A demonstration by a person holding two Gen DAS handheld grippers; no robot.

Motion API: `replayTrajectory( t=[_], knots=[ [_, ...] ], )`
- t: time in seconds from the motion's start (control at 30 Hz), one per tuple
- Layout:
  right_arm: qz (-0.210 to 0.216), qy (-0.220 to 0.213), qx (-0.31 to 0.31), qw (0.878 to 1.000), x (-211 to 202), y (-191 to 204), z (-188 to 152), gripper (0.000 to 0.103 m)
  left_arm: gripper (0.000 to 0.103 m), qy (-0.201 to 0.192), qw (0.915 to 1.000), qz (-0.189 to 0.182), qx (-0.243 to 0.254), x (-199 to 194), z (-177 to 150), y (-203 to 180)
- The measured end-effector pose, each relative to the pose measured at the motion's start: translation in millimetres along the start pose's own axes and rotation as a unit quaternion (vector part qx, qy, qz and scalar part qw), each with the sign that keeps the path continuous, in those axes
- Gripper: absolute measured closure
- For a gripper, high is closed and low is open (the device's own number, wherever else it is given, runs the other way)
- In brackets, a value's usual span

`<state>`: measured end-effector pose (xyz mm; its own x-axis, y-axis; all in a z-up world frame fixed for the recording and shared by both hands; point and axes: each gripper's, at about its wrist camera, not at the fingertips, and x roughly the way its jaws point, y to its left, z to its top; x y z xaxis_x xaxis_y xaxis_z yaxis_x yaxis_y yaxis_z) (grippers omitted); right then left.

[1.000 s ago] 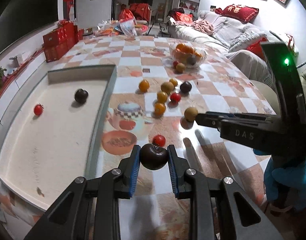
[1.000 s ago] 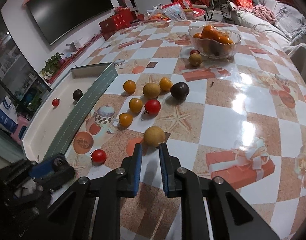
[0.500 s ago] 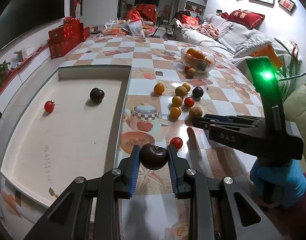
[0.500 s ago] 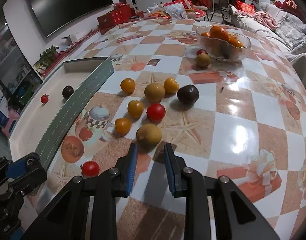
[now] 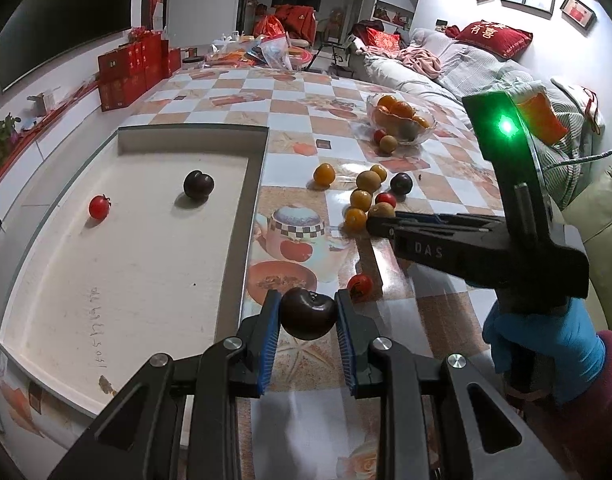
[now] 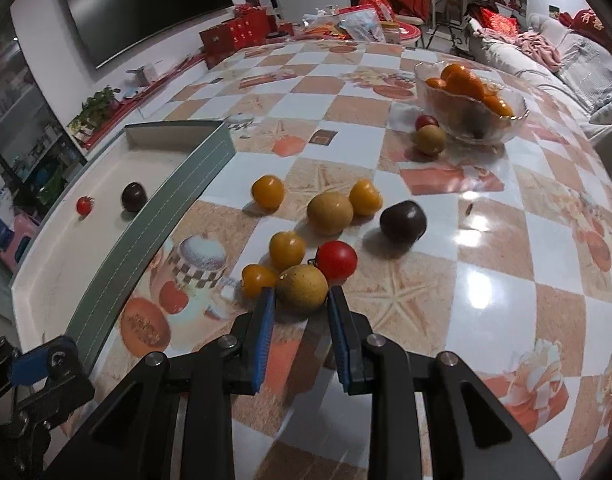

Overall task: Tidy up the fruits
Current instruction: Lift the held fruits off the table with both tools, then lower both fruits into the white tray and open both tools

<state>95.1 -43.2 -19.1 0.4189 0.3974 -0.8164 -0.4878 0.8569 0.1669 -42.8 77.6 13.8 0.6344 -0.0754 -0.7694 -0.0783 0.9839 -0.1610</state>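
Blue ribbed pads of my left gripper (image 5: 309, 322) were clamped on a smooth, dark plum (image 5: 308, 313), held above the glossy checked tablecloth (image 6: 506, 280). My right gripper (image 6: 299, 320) stood apart, pads flanking a round, matte tan fruit (image 6: 301, 287) without clearly pressing it. I judged I should centre it and squeeze gently, since the red tomato (image 6: 337, 260) at one o'clock touched it. The white tray (image 5: 241, 216) lay at ten o'clock, already holding two fruits.

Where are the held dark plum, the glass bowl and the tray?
dark plum (image 5: 308, 313), left wrist view, centre of its front.
glass bowl (image 6: 513, 117), right wrist view, right rim.
tray (image 5: 125, 264), left wrist view, bare floor.
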Motion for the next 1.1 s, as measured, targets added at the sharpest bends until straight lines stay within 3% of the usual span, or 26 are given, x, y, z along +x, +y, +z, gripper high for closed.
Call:
replayTrajectory(
  t=[0.33,0.7,0.97,1.1],
  knots=[
    [0.022,-0.008,0.012,1.000,6.9,-6.7,8.2,0.074,0.074,0.004,1.0000,0.002,-0.003,2.7,-0.8,2.7],
    [0.042,-0.016,-0.003,0.999,-20.9,7.7,14.7,0.074,0.074,0.004,0.9999,0.002,-0.015,-0.9,9.6,14.4],
    [0.084,-0.019,-0.023,0.996,-36.5,44.3,45.5,0.074,0.074,-0.010,0.9986,0.017,-0.048,-21.9,45.3,62.8],
    [0.090,-0.021,-0.047,0.995,-32.2,67.7,64.2,0.074,0.074,-0.025,0.9965,0.051,-0.061,-25.3,67.8,92.3]
  ],
)
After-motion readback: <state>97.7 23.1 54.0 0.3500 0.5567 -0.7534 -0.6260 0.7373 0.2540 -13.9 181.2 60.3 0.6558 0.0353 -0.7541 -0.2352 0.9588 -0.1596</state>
